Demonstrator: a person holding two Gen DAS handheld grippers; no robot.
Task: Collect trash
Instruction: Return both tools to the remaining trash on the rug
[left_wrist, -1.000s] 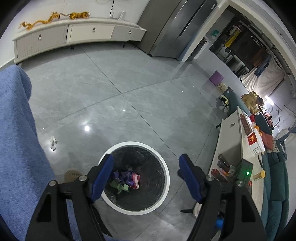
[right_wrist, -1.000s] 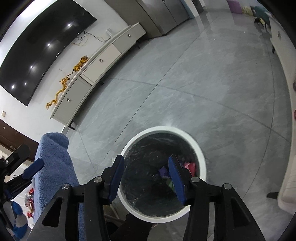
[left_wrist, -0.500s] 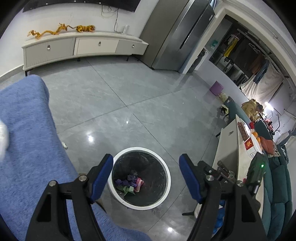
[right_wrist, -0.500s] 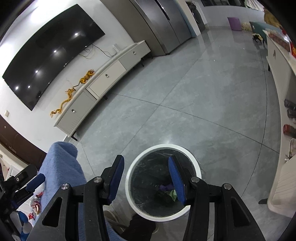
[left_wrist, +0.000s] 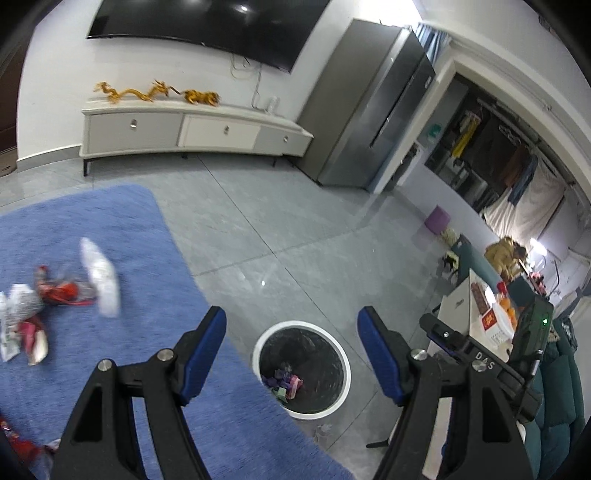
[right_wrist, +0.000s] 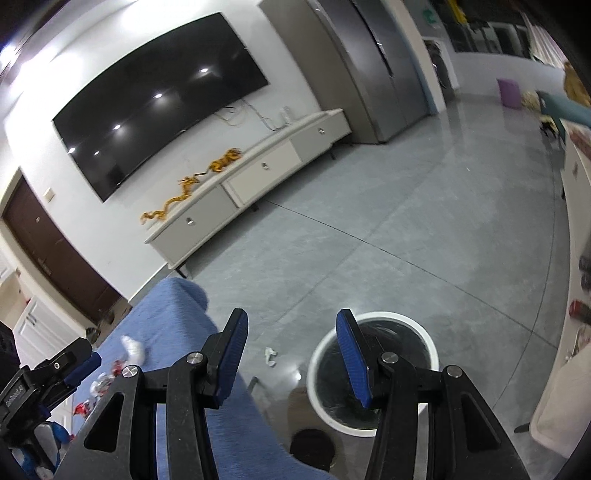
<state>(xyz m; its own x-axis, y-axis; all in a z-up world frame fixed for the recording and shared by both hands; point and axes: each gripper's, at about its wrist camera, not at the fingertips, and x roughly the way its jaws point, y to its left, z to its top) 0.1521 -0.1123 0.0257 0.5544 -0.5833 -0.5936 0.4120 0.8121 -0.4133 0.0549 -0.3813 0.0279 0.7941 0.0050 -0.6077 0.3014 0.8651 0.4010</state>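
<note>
Left gripper (left_wrist: 291, 343): jaws wide apart, nothing between them. Right gripper (right_wrist: 291, 354): jaws wide apart, also empty. Bin (left_wrist: 341, 384), white rim, black liner, sits on grey floor (left_wrist: 295, 229) at lower centre of the left view, just beside the blue cloth (left_wrist: 147, 258); coloured scraps (left_wrist: 284, 384) lie inside. Wrappers (left_wrist: 55, 291), red and white, lie on the cloth at left edge, blurred. One white scrap (right_wrist: 270, 355) lies on the floor between cloth and bin.

Home living room: wall TV (right_wrist: 159, 107), media cabinet (left_wrist: 192, 131).
</note>
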